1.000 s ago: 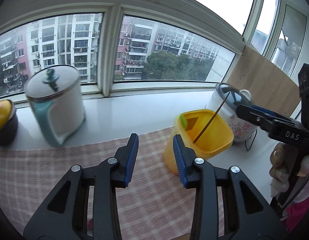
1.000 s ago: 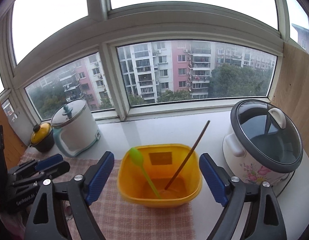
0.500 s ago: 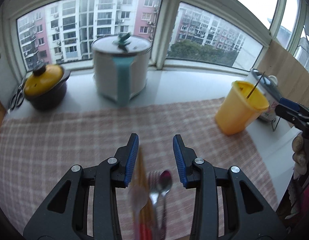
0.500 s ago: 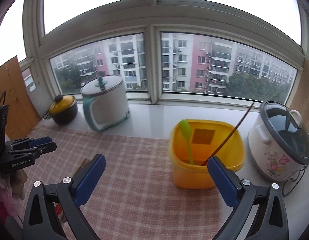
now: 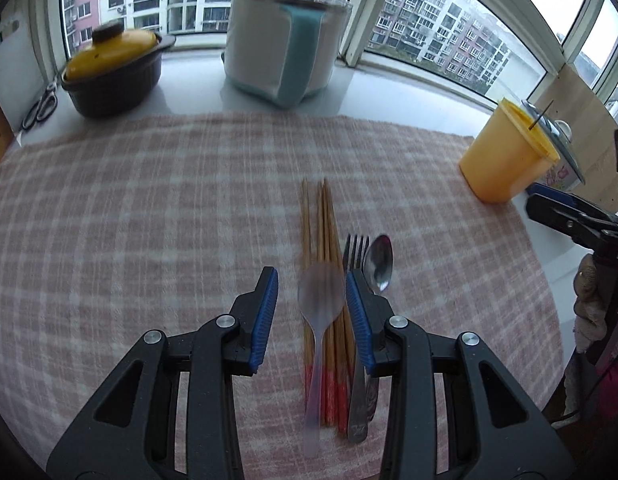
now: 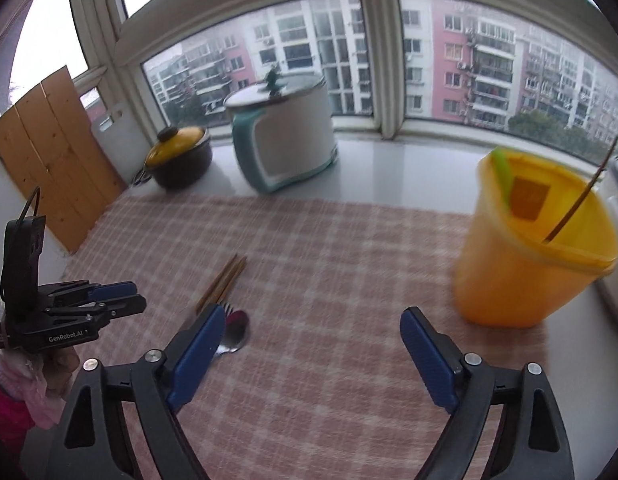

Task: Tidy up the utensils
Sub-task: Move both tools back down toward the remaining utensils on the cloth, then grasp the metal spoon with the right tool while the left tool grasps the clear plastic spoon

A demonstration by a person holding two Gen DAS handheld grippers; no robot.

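My left gripper [image 5: 312,312] hangs with its jaws parted over the pink checked cloth [image 5: 149,208], holding nothing. Between its blue pads lie the translucent plastic spoon [image 5: 319,320] and wooden chopsticks with red ends [image 5: 324,240]; the steel fork [image 5: 355,248] and steel spoon [image 5: 379,262] lie just beside its right pad. My right gripper [image 6: 309,356] gapes wide, empty, the yellow plastic tub [image 6: 529,256] ahead to its right.
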